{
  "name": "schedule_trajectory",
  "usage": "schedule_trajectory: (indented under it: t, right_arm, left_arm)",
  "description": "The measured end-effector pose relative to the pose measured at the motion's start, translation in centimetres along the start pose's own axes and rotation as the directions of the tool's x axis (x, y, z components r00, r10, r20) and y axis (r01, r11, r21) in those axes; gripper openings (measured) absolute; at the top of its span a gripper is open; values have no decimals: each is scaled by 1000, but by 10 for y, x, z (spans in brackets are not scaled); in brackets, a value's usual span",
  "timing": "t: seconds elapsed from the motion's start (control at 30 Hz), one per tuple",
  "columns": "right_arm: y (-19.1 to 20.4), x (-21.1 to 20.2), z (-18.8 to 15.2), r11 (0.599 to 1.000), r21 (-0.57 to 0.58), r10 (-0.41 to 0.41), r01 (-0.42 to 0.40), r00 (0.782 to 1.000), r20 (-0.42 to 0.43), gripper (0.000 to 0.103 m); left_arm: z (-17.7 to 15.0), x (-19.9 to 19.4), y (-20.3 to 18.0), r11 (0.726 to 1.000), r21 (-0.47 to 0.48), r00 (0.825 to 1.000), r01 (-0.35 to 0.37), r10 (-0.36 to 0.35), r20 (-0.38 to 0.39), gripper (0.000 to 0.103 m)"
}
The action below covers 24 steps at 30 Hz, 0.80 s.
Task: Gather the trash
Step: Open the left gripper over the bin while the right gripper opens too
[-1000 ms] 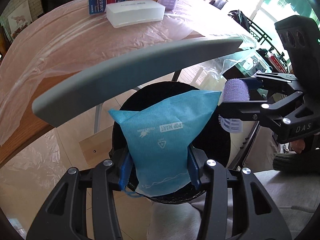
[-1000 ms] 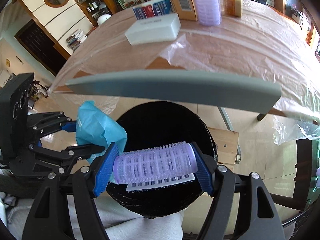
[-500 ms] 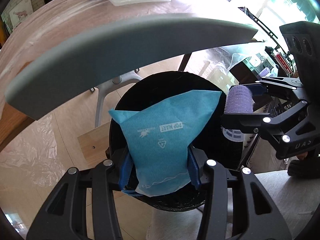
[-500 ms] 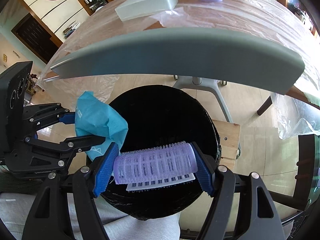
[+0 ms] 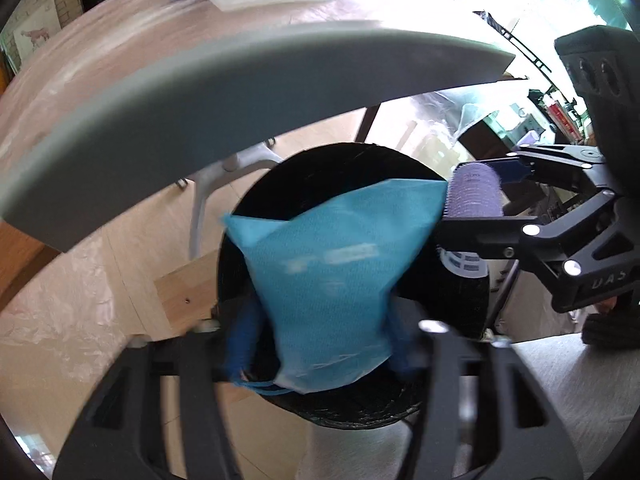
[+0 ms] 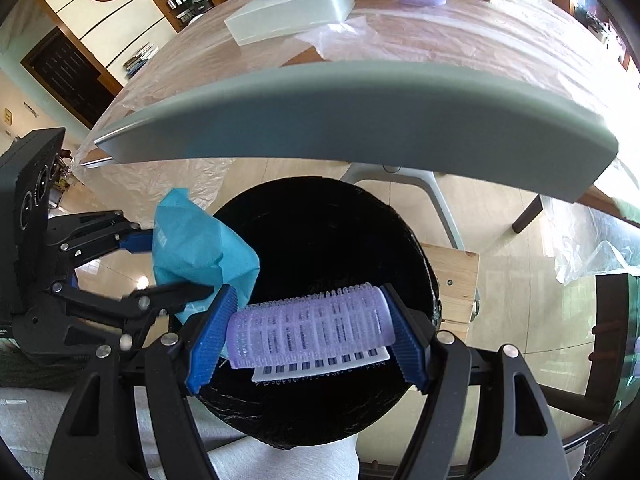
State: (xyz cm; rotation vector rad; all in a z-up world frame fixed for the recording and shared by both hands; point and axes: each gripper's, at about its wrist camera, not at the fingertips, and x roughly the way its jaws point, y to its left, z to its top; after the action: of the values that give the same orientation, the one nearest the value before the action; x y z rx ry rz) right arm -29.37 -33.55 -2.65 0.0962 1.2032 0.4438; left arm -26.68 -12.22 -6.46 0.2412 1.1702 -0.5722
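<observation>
A black bin (image 5: pixel 320 168) (image 6: pixel 320 232) stands below the grey chair back. My left gripper (image 5: pixel 320 320) sits over its mouth with a blue non-woven bag (image 5: pixel 332 264) between its widened, blurred jaws. The bag (image 6: pixel 196 252) also shows in the right wrist view, at the bin's left rim beside the left gripper (image 6: pixel 168 264). My right gripper (image 6: pixel 308 336) is shut on a purple hair roller (image 6: pixel 308 328) with a barcode tag, held over the bin's near side. In the left wrist view the right gripper (image 5: pixel 472 200) with the roller (image 5: pixel 474 192) is at the bin's right rim.
A grey chair back (image 5: pixel 224 92) (image 6: pixel 352 116) arches just above the bin. Behind it a plastic-covered table (image 6: pixel 420 36) carries a white box (image 6: pixel 292 8), cartons and a purple container. A wooden board (image 6: pixel 456 280) lies on the tiled floor by the bin.
The left gripper's jaws have spread apart and blurred, and the blue bag has tilted and shifted between them. The right gripper keeps the roller over the bin.
</observation>
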Motion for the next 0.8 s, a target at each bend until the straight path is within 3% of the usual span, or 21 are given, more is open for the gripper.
schedule_trajectory:
  t: [0.07,0.3,0.43,0.5,0.57,0.8]
  right_arm:
    - [-2,-4,0,1000,2,-13,13,1000,14,88]
    - [-4,-24,2,999,14,-35,34,997,75,88]
    - [-3,-54,7,997,3,-80,80,984,162,90]
    - [-4,-75,14,994,8,-112,113,967,230,95]
    - [-7,-93,24,988,15,-148,151,945,292,97]
    - [-18,-119,85,955,22,-276,294,865,418,99]
  left_arm:
    - [0,-6,-2,1000,9,999,-26,26,32,83]
    - [2,-16,7,999,-36,999,-28,29,43,83]
    - [3,-43,5,999,-37,994,-31,34,102,83]
    - [7,-63,7,998,-52,988,-18,26,152,85]
    - [14,-80,10,997,-72,979,-18,32,204,96]
    - [70,-99,28,986,-163,959,29,19,284,99]
